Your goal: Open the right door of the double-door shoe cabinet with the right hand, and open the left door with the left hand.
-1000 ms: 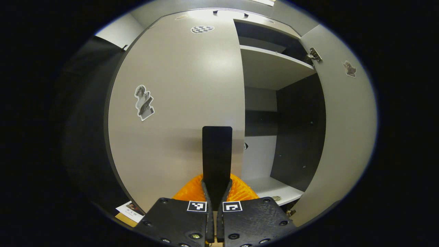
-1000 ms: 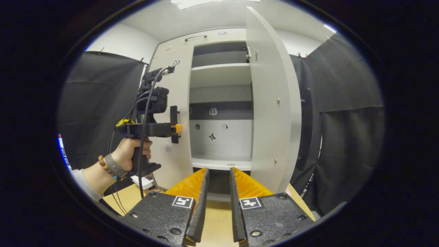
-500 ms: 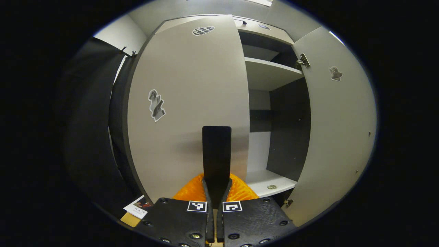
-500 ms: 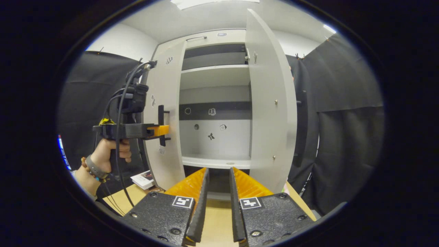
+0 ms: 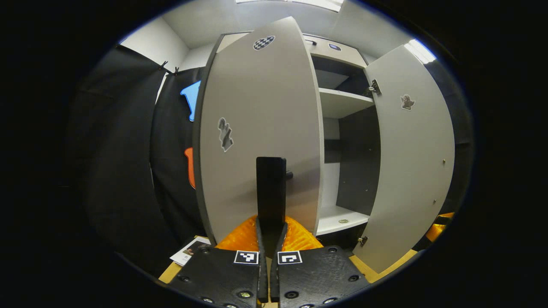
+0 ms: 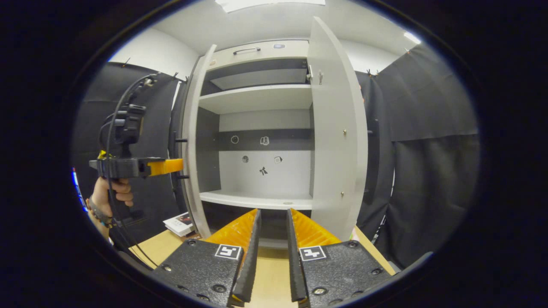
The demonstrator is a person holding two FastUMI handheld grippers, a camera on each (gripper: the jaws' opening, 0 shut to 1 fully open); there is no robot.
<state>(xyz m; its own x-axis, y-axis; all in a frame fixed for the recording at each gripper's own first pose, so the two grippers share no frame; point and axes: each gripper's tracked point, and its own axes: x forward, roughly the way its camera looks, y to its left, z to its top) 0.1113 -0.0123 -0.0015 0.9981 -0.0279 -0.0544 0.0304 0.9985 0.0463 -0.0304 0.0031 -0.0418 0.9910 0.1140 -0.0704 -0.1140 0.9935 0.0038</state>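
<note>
Left door (image 5: 257, 128) is swinging wider than before; your left gripper (image 5: 270, 222) is clenching its upright handle (image 5: 271, 188), dead ahead. Right gripper (image 6: 269, 239) is idling, parted.

So I'm looking at the tall pale grey double-door shoe cabinet (image 6: 257, 98), standing upright with a dark interior band and white shelves inside, and both doors are swung out. The flat grey left door (image 5: 261, 137) is open well past halfway, showing up nearly edge-on in the right gripper view (image 6: 192, 141), and its black vertical bar handle (image 5: 270, 188) sits near the free edge with a couple of stickers on the door face. The matching grey right door (image 6: 338, 132) is wide open too, with its inner face and a metal hinge visible in the left gripper view (image 5: 411, 158).
</note>
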